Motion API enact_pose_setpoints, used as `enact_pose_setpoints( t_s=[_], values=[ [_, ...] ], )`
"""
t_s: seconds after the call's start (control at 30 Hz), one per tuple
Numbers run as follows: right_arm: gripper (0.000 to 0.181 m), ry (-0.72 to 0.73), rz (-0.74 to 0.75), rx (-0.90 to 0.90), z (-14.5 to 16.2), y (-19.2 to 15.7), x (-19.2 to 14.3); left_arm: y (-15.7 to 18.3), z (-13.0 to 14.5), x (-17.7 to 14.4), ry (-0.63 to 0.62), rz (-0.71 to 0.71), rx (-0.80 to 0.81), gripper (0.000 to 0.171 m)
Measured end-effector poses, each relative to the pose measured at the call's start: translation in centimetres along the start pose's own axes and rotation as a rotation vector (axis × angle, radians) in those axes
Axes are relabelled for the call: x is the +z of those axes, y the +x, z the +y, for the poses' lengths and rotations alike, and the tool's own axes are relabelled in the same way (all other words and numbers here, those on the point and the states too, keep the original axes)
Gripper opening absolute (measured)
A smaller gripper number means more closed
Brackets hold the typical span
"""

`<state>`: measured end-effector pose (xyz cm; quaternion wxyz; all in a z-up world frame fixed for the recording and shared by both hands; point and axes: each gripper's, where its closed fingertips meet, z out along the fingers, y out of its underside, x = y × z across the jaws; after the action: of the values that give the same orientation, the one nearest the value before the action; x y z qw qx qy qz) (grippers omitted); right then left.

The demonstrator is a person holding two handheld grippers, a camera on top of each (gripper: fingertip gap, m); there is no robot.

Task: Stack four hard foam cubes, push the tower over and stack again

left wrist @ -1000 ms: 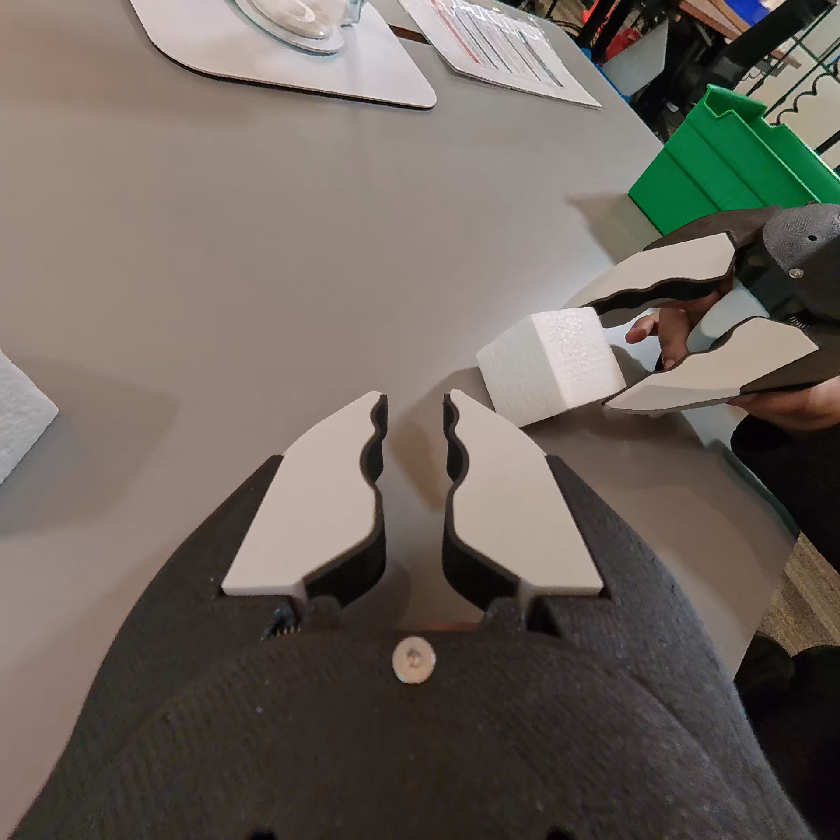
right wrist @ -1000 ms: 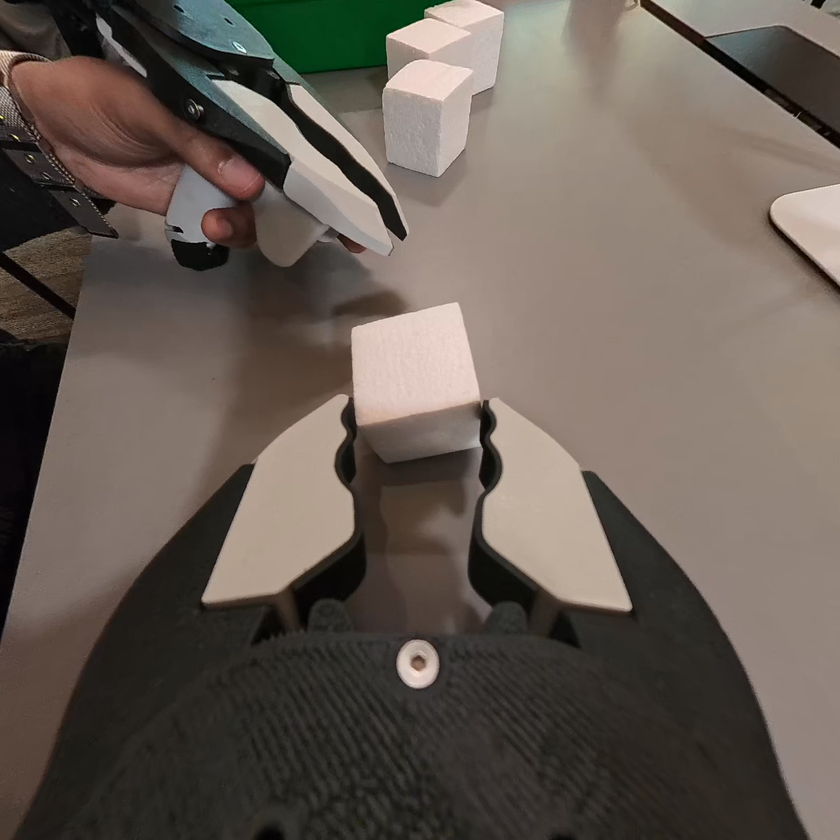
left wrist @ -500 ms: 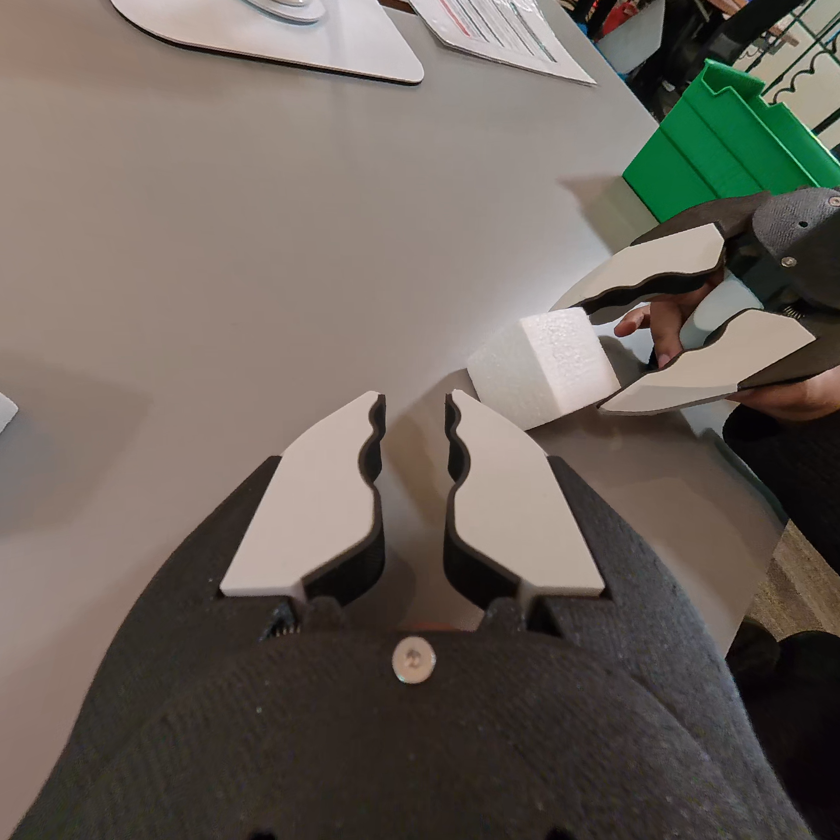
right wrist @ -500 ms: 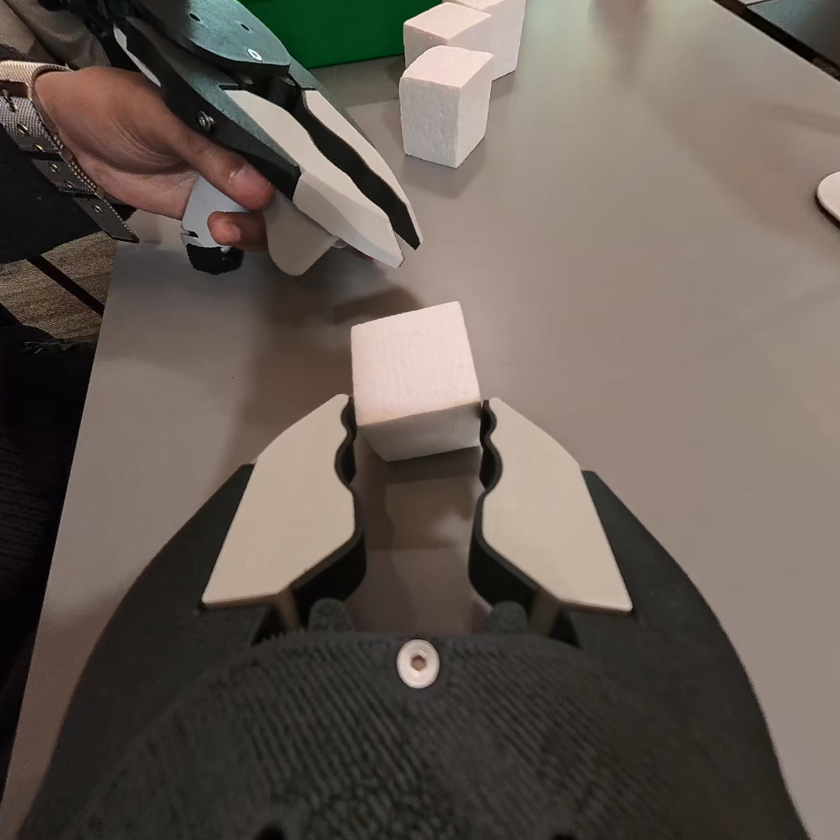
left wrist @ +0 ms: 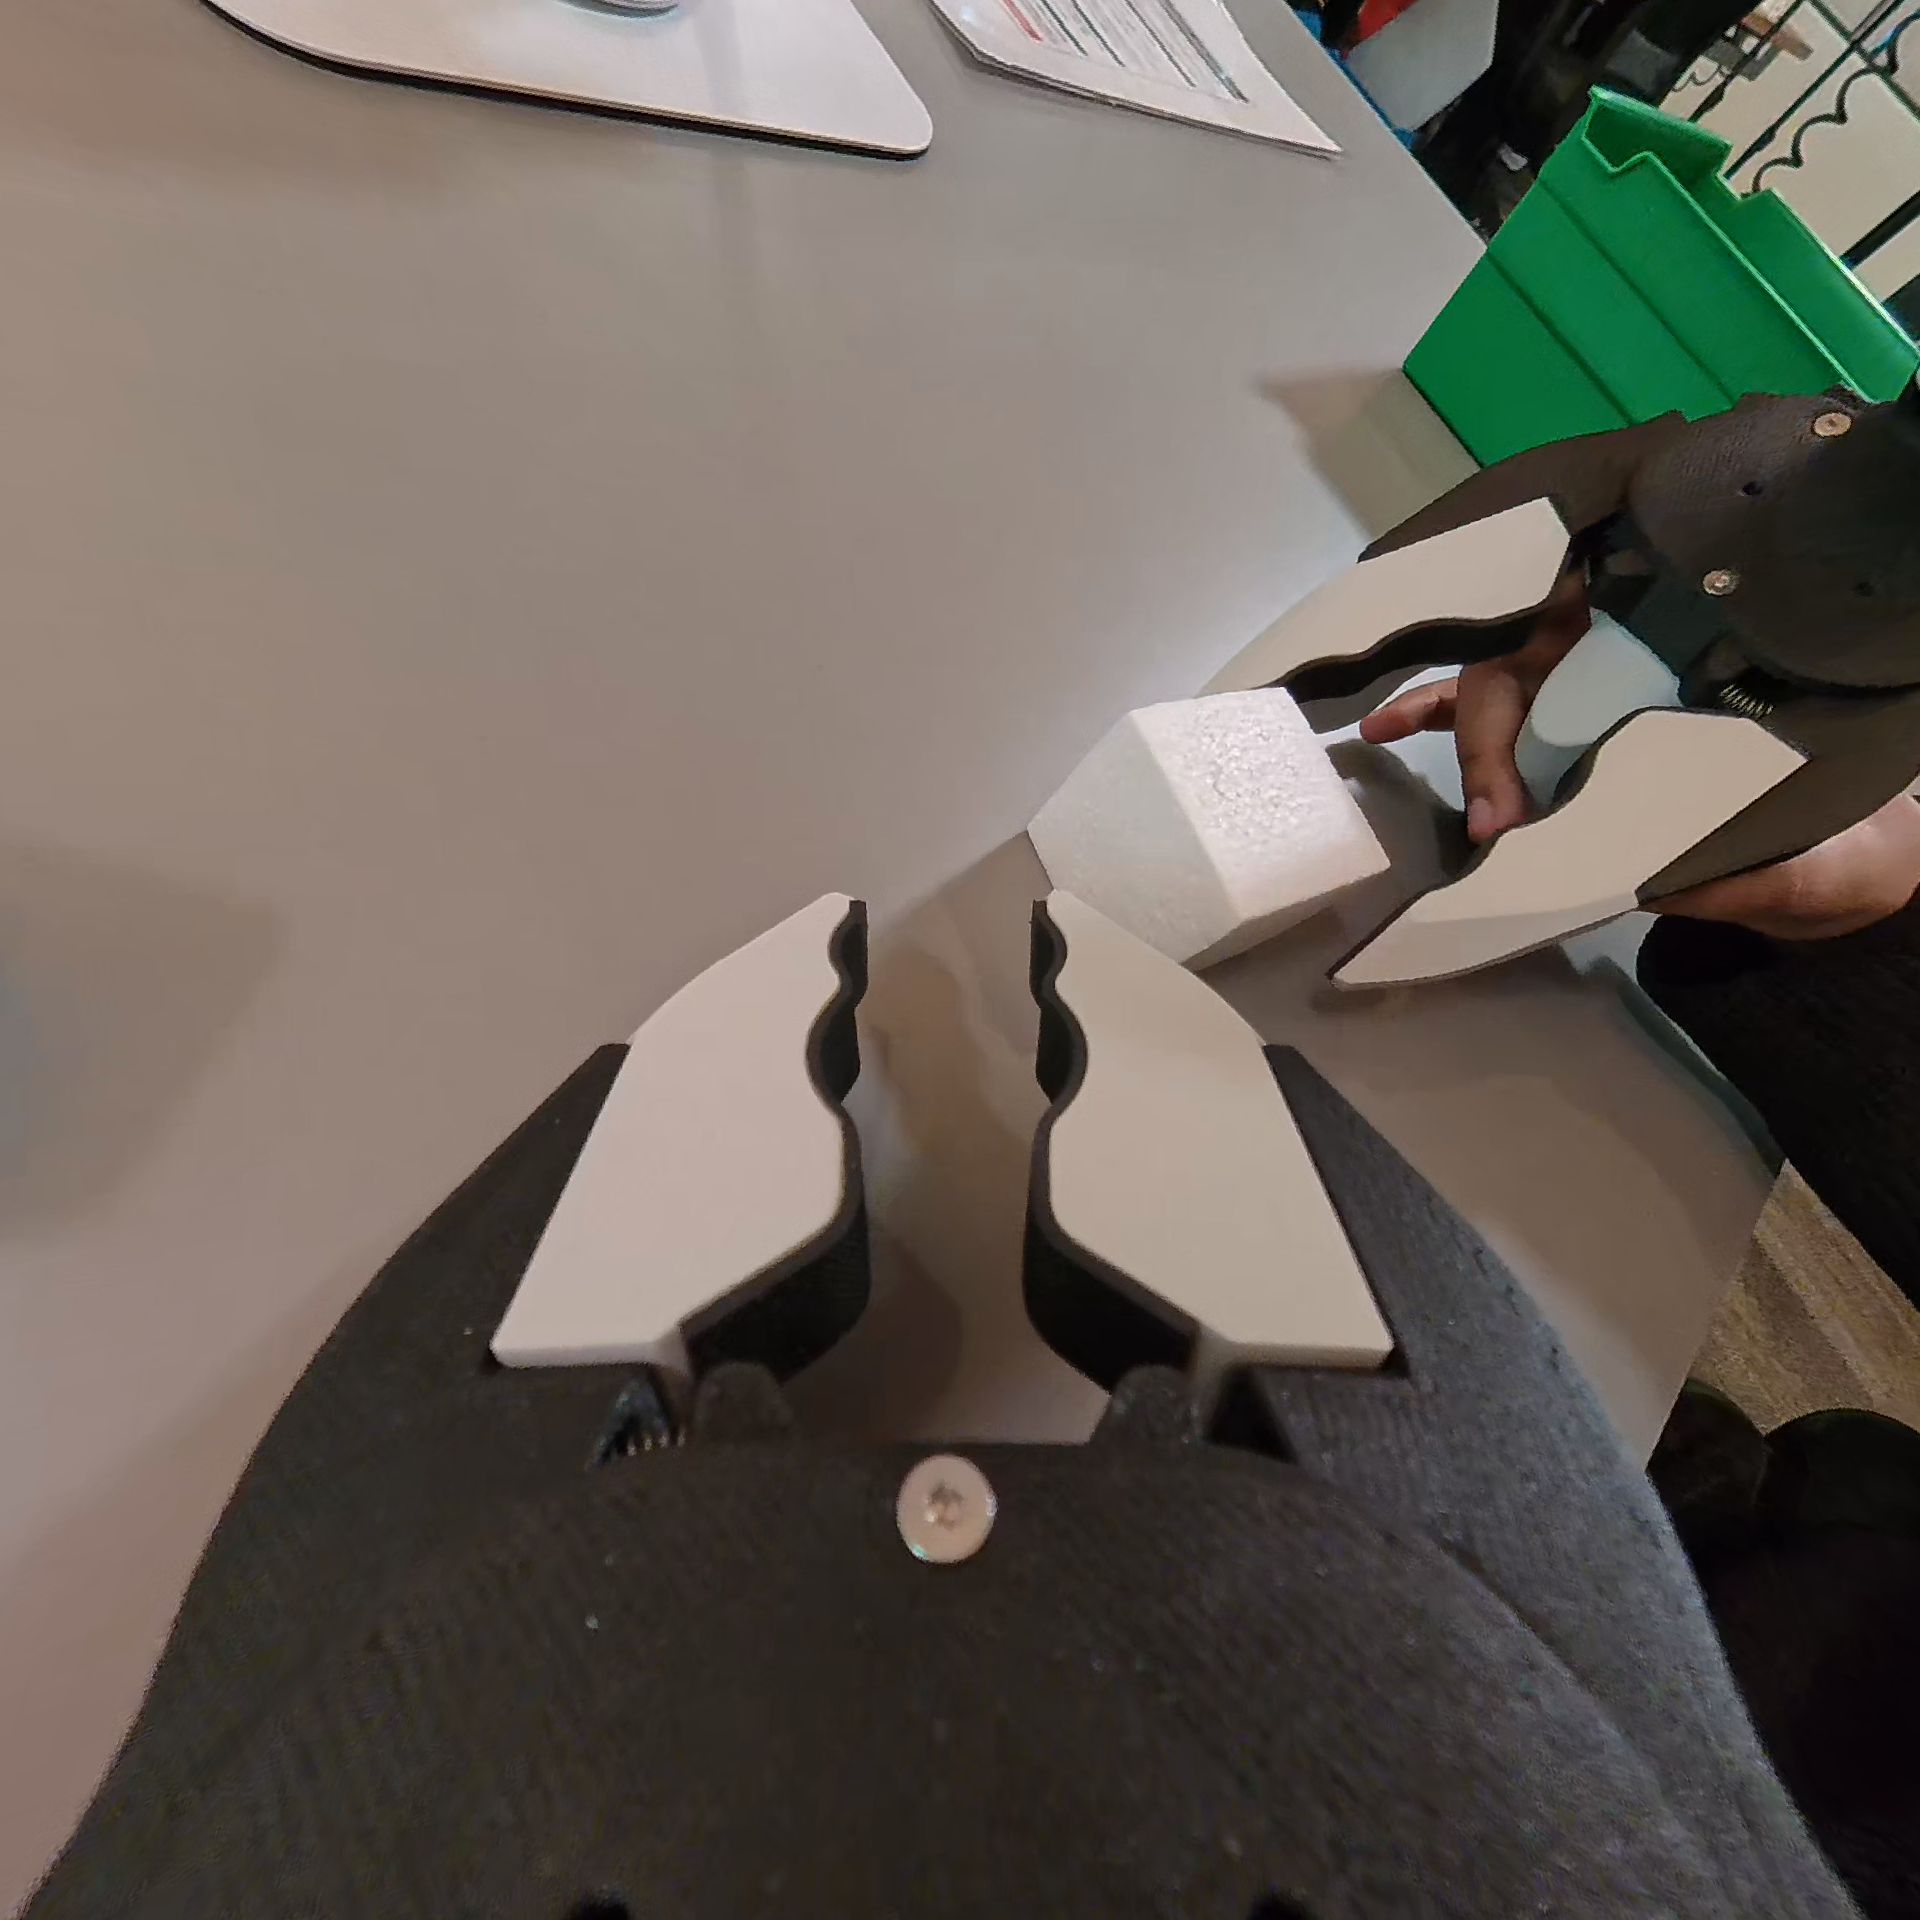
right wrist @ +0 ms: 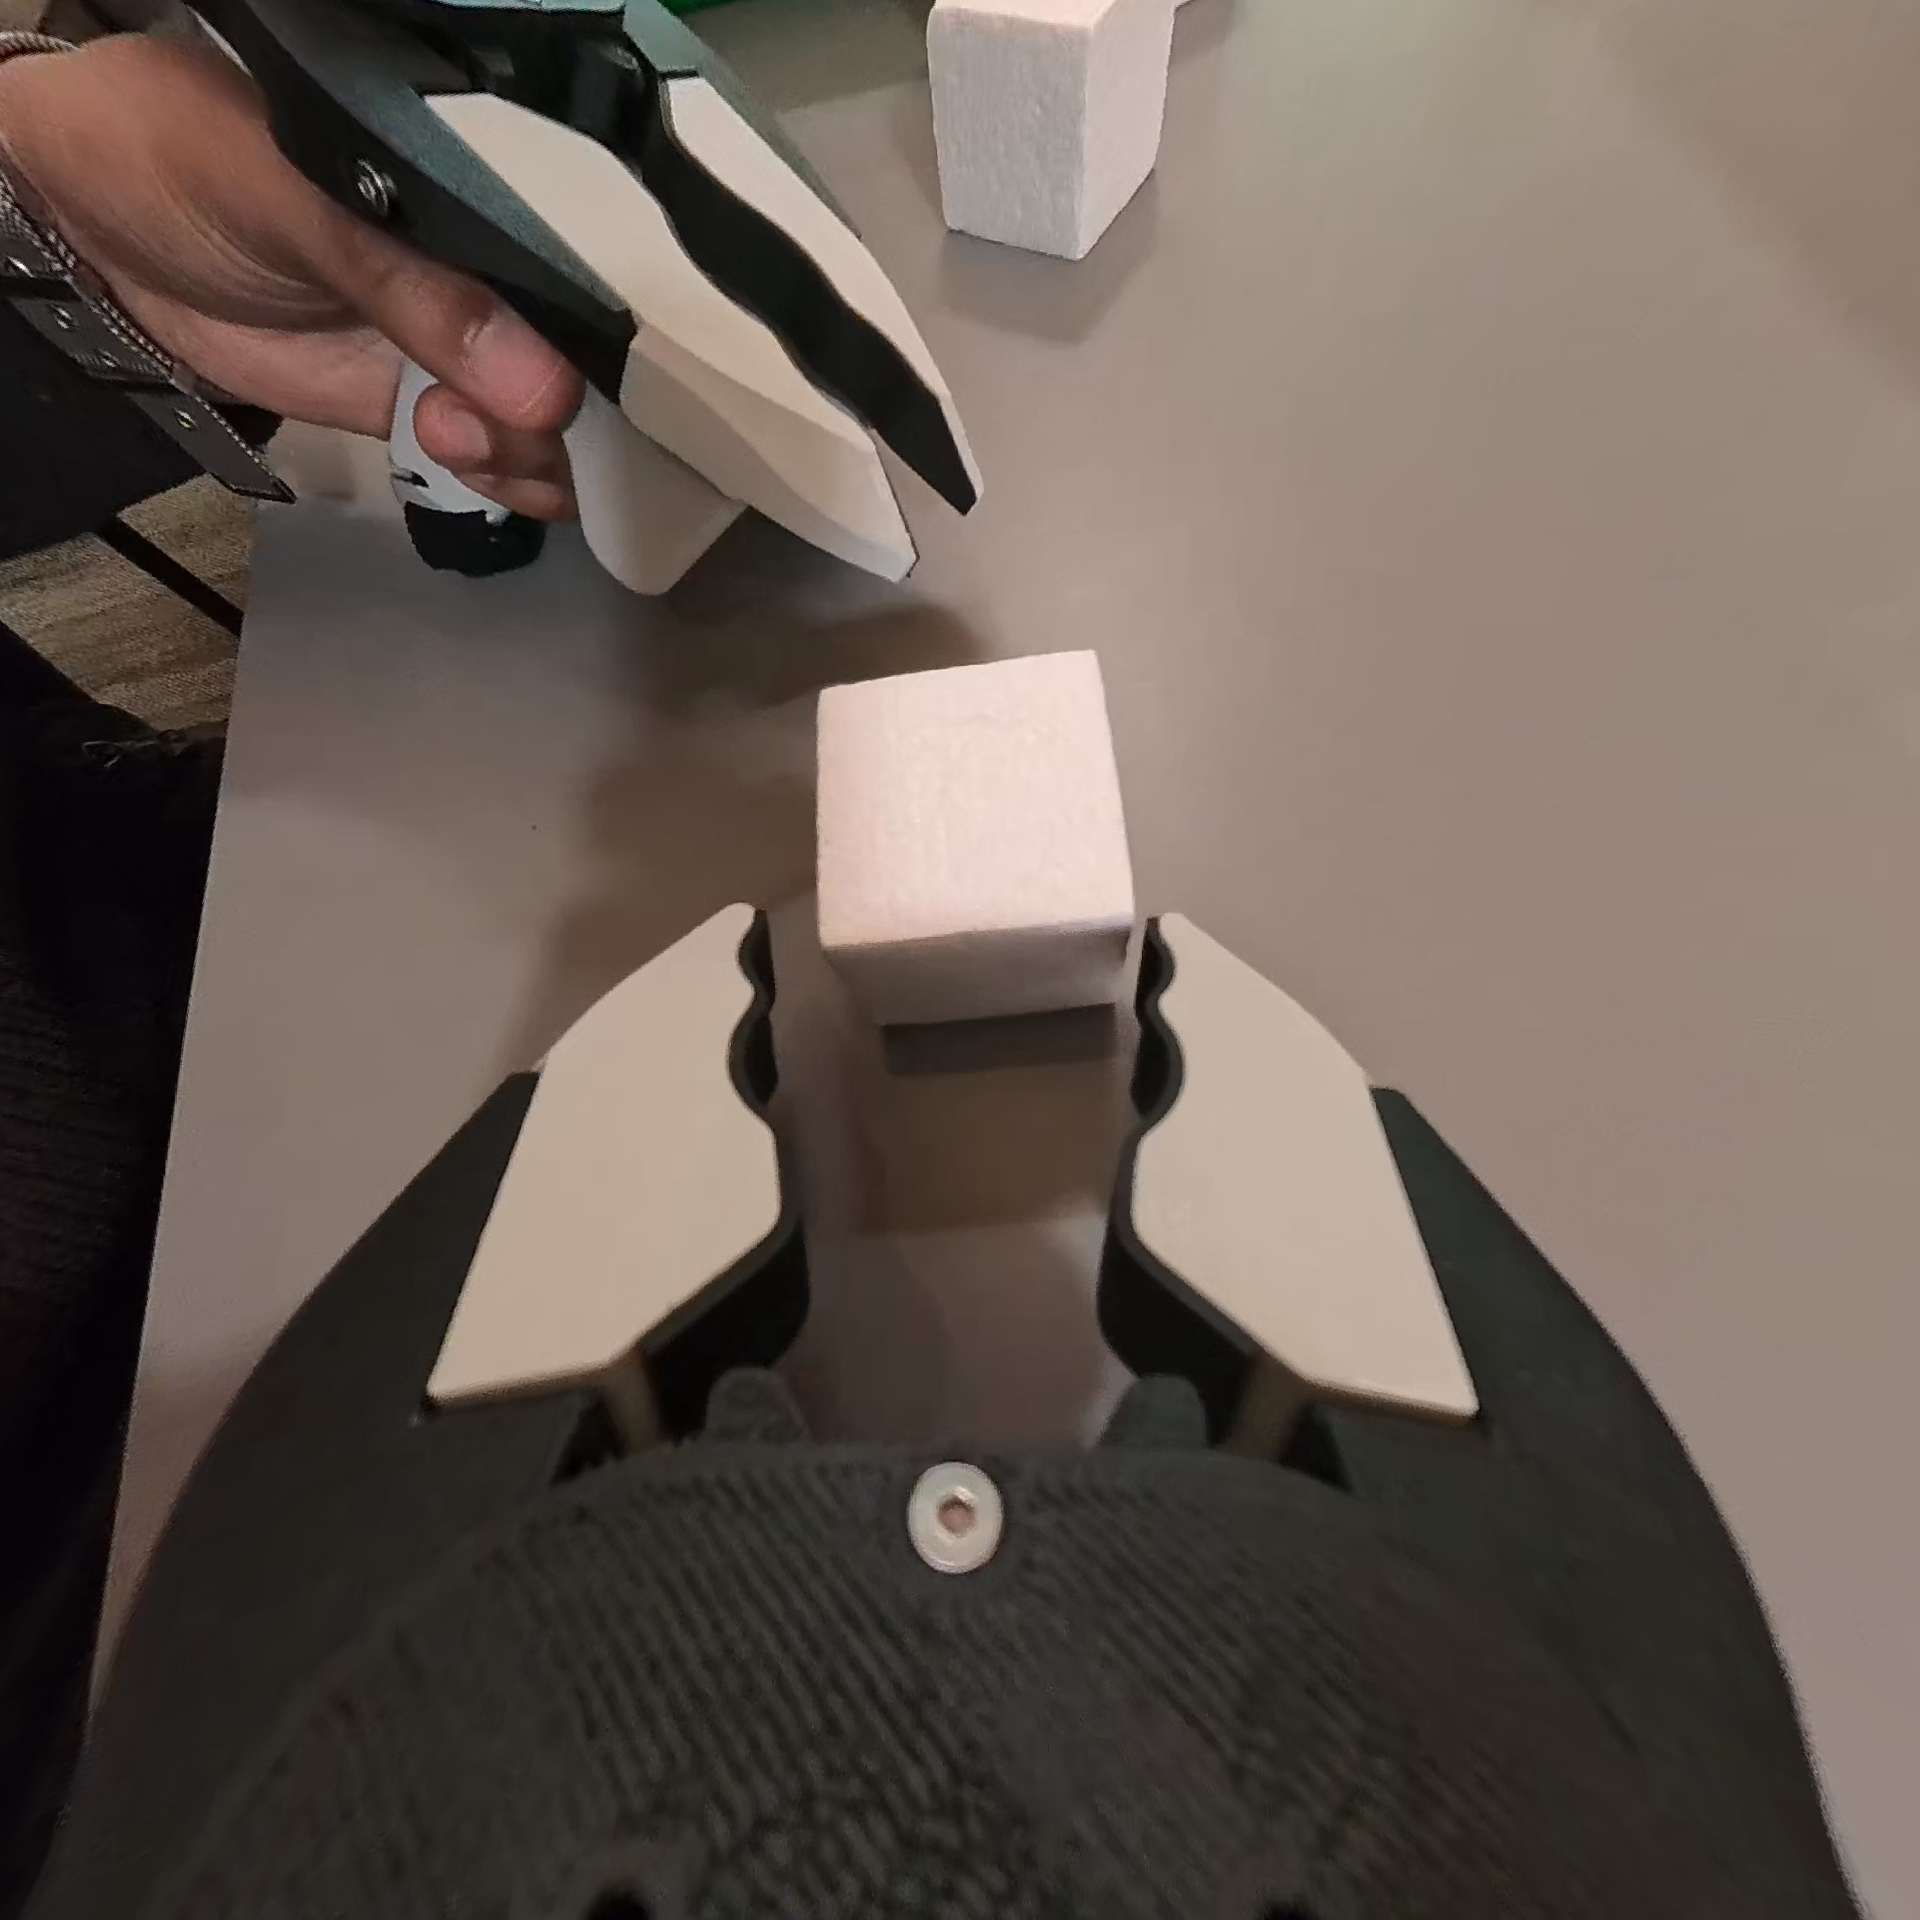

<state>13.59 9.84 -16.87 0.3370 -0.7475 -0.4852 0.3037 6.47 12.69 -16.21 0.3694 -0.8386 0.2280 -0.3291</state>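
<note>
A white foam cube [right wrist: 966, 790] rests on the grey table [right wrist: 1507, 675] between the tips of my right gripper [right wrist: 954, 925]. The right gripper is open, with a small gap between its left finger and the cube. In the left wrist view the cube [left wrist: 1226, 800] sits between the right gripper's [left wrist: 1299, 831] spread fingers. My left gripper [left wrist: 943, 914] is open by a narrow gap and empty, hovering just left of the cube. It also shows in the right wrist view [right wrist: 935, 530], held by a hand [right wrist: 260, 281] above and behind the cube.
Another foam block [right wrist: 1039, 114] stands farther back on the table. A green bin [left wrist: 1662, 260] is beyond the table's right edge. A white mat [left wrist: 623, 73] and a printed sheet [left wrist: 1122, 52] lie at the far side. The table edge [left wrist: 1714, 1195] is close by. One gripper's finger ends stand about 9 cm off the other's.
My right gripper has opened and let go of the foam cube, which now sits on the table. My left gripper has moved closer to the cube.
</note>
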Motion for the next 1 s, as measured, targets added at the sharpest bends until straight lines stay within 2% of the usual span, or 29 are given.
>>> enact_pose_setpoints(
  t_s=[0.23,0.53,0.7,0.8,0.87,0.93,1.0],
  values=[
    [0.058,0.054,0.014,0.014,-0.6,0.3,-0.6,0.1,0.0,0.1,0.002,0.006,-0.017,0.031],
    [0.058,0.059,0.025,0.011,-0.6,0.5,-0.6,0.0,-0.1,0.1,0.009,0.004,-0.023,0.030],
    [0.074,0.097,0.024,0.034,-0.8,0.8,-1.4,-0.2,-0.5,-0.2,0.033,-0.015,-0.005,0.030],
    [0.087,0.130,0.037,0.083,-0.5,1.6,-2.9,-0.7,-1.8,-0.6,0.102,-0.064,0.065,0.029],
    [0.093,0.178,0.095,0.125,-0.7,2.7,-4.4,-1.3,-2.9,-1.0,0.161,-0.093,0.075,0.028],
    [0.102,0.298,0.143,0.144,-2.7,2.7,-6.4,-1.6,-3.7,-1.4,0.183,-0.075,0.019,0.029],
    [0.095,0.451,0.221,0.098,-5.4,2.0,-8.9,-1.5,-5.0,-2.2,0.225,-0.044,-0.044,0.029]
  ],
)
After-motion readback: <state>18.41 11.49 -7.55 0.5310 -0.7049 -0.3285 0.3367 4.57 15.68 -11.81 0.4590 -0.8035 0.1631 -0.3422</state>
